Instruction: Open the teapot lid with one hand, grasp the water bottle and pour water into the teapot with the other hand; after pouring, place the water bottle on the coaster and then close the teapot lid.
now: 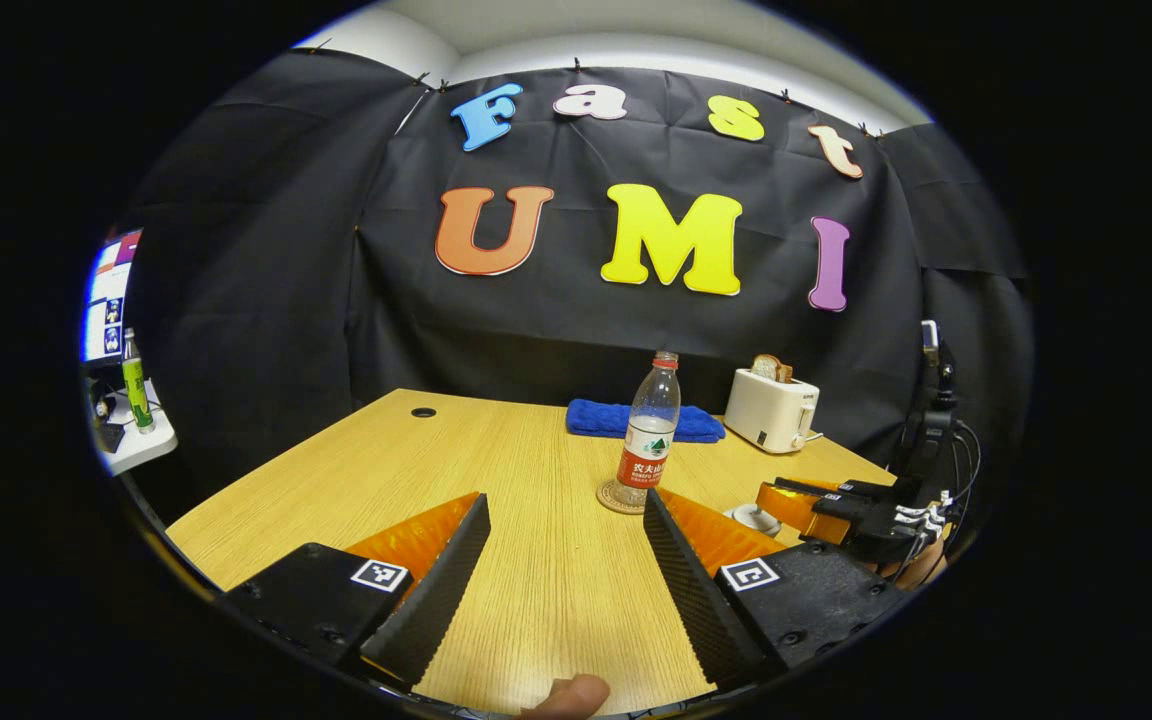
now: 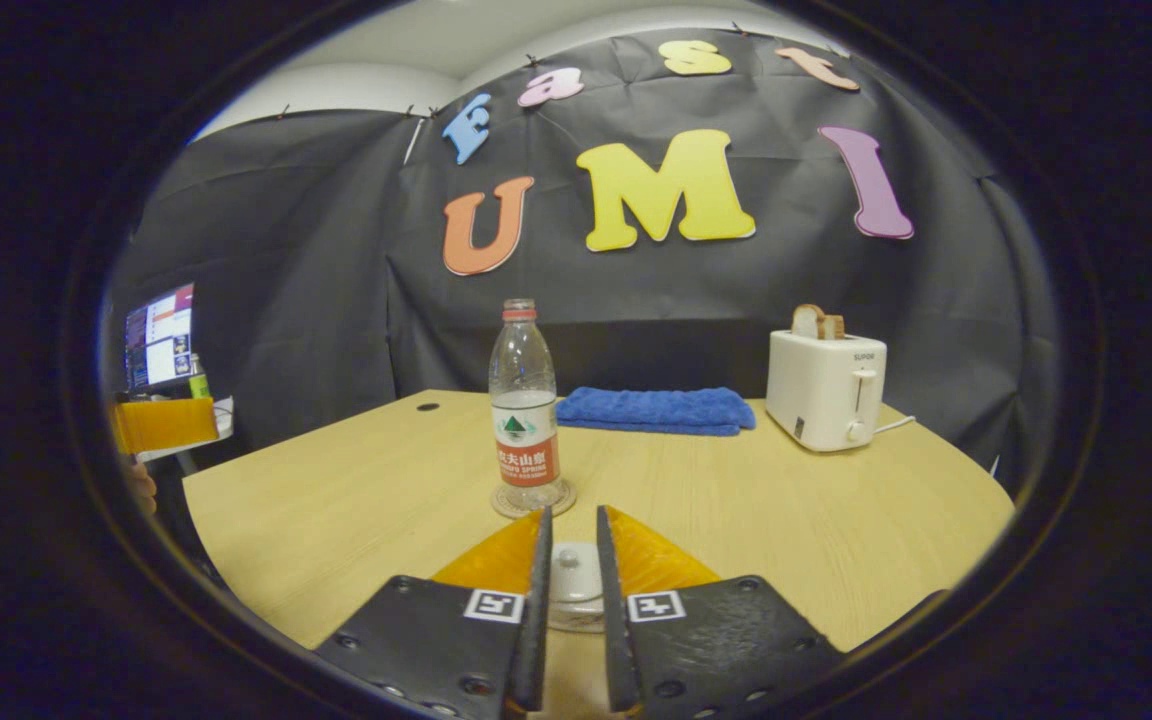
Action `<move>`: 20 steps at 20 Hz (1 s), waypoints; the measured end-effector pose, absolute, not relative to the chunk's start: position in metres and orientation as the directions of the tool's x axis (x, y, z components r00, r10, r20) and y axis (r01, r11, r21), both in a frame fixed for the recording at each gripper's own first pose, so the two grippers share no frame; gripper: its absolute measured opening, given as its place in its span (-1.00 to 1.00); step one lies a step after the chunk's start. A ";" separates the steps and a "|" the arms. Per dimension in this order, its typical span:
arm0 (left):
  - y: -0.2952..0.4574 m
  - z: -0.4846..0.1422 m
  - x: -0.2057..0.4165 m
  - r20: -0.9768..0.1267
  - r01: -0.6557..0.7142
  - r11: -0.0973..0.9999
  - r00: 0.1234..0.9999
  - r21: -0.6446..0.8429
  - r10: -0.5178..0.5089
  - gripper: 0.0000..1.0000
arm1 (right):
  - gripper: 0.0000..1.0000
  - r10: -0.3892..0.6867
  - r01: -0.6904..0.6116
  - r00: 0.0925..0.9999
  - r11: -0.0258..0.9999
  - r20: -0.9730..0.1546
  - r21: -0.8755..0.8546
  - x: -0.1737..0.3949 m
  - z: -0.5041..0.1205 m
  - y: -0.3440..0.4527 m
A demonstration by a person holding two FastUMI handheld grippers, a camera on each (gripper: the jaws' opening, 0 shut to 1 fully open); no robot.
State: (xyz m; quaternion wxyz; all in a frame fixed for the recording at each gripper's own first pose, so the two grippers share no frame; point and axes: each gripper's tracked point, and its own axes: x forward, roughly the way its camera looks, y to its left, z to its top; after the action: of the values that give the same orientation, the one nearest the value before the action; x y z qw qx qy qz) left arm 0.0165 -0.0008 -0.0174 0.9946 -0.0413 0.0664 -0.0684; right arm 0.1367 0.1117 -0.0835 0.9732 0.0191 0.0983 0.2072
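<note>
Closing the entry's nearest item first: one right tool (image 2: 568,600), its fingers drawn nearly together about the white knob of one teapot lid (image 2: 566,562), which sat between them just above the pale teapot (image 2: 576,612) body; whether both fingers pressed on the knob could not be told, as a slim gap showed either side. One left tool (image 1: 561,560), released, fingers spread wide over bare wood and holding nothing, a fingertip of the holding hand showing at that view's bottom edge. From the left gripper view the right tool appeared at far right, lowered over the teapot beside the bottle. One water bottle (image 2: 524,410), upright, cap on, roughly half filled or less, stood on one round coaster (image 2: 533,508) just beyond the teapot. One wooden surface (image 2: 836,540) carried all of it. Farther back: one folded blue towel (image 2: 654,410), one white toaster (image 2: 826,390) with bread in its slot, well apart from the bottle. Judged step: the bottle already on its coaster, the lid being seated or about to be let go, so the closing stage. Next move called for settling the lid squarely on the rim, then parting the fingers and lifting straight clear.
</note>
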 end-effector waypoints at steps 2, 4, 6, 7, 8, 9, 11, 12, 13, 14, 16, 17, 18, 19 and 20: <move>0.000 -0.018 0.016 -0.129 0.126 0.989 0.982 -0.078 -0.135 0.95 | -0.09 0.390 -0.384 0.906 0.921 -0.165 0.073 0.132 -0.074 0.105; 0.000 -0.017 0.014 -0.131 0.122 0.990 0.983 -0.064 -0.129 0.95 | 0.36 0.372 -0.365 0.916 0.928 -0.151 0.071 0.125 -0.064 0.097; -0.003 -0.014 0.013 -0.126 0.123 0.991 0.984 -0.055 -0.129 0.95 | 0.63 0.340 -0.335 0.929 0.940 -0.146 0.063 0.117 -0.055 0.085; -0.005 -0.013 0.013 -0.123 0.123 0.991 0.984 -0.050 -0.128 0.95 | 0.71 0.324 -0.319 0.935 0.946 -0.145 0.058 0.113 -0.052 0.079; -0.007 -0.013 0.012 -0.122 0.123 0.991 0.984 -0.045 -0.128 0.95 | 0.89 0.304 -0.300 0.942 0.953 -0.144 0.053 0.109 -0.047 0.070; -0.008 -0.012 0.011 -0.121 0.126 0.991 0.984 -0.039 -0.130 0.95 | 0.94 0.281 -0.277 0.949 0.960 -0.142 0.048 0.104 -0.042 0.061; -0.011 -0.009 0.007 -0.113 0.126 0.992 0.985 -0.026 -0.128 0.95 | 0.95 0.244 -0.241 0.961 0.970 -0.133 0.039 0.092 -0.033 0.042; -0.013 -0.007 0.007 -0.108 0.124 0.992 0.986 -0.021 -0.126 0.95 | 0.96 0.217 -0.215 0.966 0.976 -0.137 0.030 0.087 -0.030 0.030; -0.016 -0.005 0.005 -0.102 0.124 0.992 0.987 -0.018 -0.126 0.95 | 0.94 0.200 -0.199 0.971 0.980 -0.130 0.026 0.079 -0.025 0.019; -0.019 -0.004 0.003 -0.097 0.126 0.992 0.987 -0.015 -0.126 0.95 | 0.96 0.190 -0.188 0.975 0.982 -0.118 0.023 0.072 -0.019 0.010; -0.024 -0.001 0.001 -0.088 0.124 0.992 0.988 -0.007 -0.124 0.94 | 0.95 0.172 -0.171 0.981 0.985 -0.092 0.013 0.056 -0.012 -0.009; -0.026 -0.002 0.000 -0.088 0.126 0.992 0.988 -0.002 -0.125 0.94 | 0.95 0.158 -0.157 0.984 0.987 -0.086 0.009 0.051 -0.011 -0.019; -0.030 -0.002 -0.001 -0.089 0.130 0.992 0.988 0.002 -0.129 0.95 | 0.95 0.141 -0.141 0.986 0.990 -0.085 0.006 0.045 -0.011 -0.029; -0.034 -0.003 -0.002 -0.091 0.132 0.991 0.987 0.006 -0.131 0.95 | 0.96 0.128 -0.128 0.988 0.992 -0.088 0.004 0.041 -0.012 -0.037; -0.035 -0.002 -0.003 -0.088 0.129 0.992 0.988 0.009 -0.128 0.95 | 0.96 0.124 -0.124 0.988 0.992 -0.090 0.002 0.036 -0.012 -0.042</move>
State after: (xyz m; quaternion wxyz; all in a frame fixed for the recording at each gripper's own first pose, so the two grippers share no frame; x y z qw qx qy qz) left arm -0.0028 -0.0351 -0.0017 0.9970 0.0072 0.0436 -0.0643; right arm 0.0356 -0.0422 -0.0116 0.9970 -0.0020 0.0451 0.0622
